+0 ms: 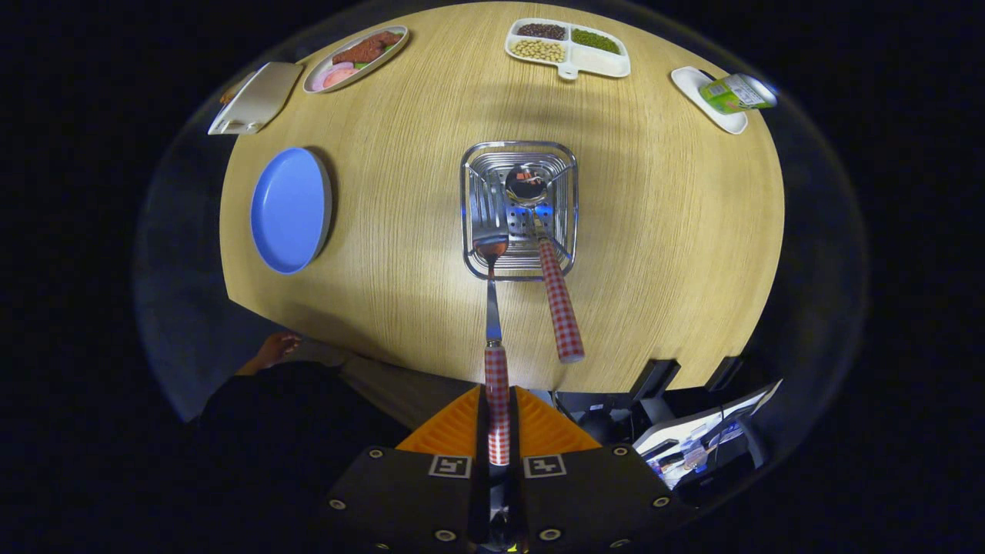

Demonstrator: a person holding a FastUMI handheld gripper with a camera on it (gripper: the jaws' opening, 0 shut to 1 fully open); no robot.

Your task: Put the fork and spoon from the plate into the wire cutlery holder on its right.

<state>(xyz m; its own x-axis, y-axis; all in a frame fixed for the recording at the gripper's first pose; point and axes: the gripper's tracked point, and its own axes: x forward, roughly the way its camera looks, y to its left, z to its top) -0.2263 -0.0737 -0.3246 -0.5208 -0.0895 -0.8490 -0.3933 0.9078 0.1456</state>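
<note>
Wooden table [431, 192]: blue plate [289, 209], wire holder [519, 208], trays.

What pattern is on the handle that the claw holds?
Red-and-white check, seen best in the gripper view, on the spoon handle clamped in the claw.

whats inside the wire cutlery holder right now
One utensil with a checked handle stands in the wire cutlery holder. The gripper holds a second at its rim. The holder's floor is partly covered.
</note>
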